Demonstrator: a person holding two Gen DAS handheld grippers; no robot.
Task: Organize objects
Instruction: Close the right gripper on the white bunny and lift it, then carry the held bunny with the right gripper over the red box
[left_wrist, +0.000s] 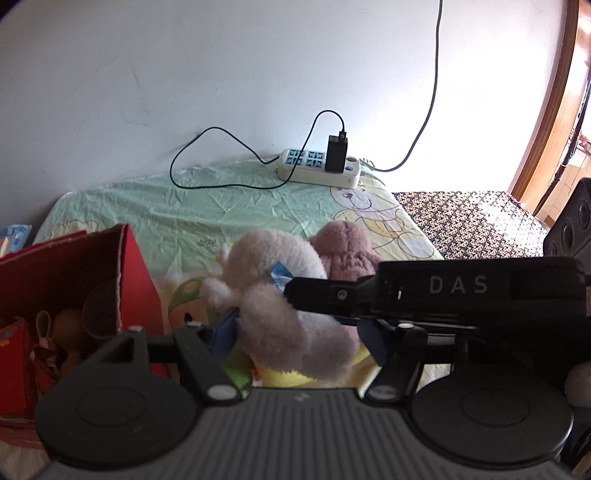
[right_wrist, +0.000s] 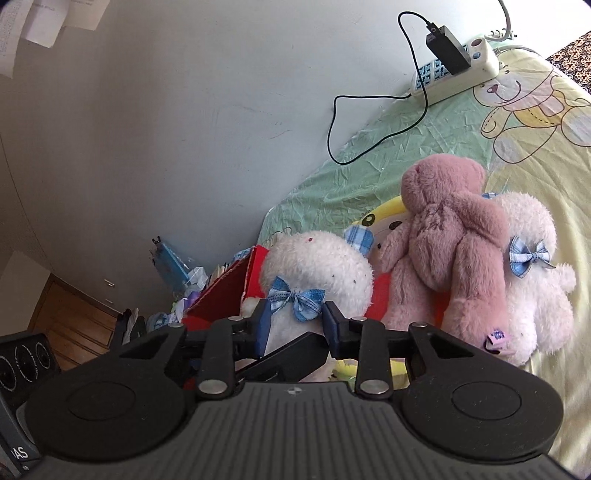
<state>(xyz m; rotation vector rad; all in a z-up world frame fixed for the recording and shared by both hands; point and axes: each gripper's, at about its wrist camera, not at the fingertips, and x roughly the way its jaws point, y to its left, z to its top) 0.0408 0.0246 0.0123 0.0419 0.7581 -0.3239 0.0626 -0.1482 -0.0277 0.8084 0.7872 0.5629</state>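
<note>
Left wrist view low over the bed (left_wrist: 177, 206), facing the wall, white plush (left_wrist: 280, 310) close between its tongs (left_wrist: 295, 332), right wrist view tilted, equally close, both share power strip (left_wrist: 317, 168), pink plush (right_wrist: 450, 243), red box (left_wrist: 74, 266).

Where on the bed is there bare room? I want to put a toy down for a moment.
Free: the green sheet between the red box and the power strip, crossed only by a black cable. Crowded: around the white plush and pink plush.
</note>
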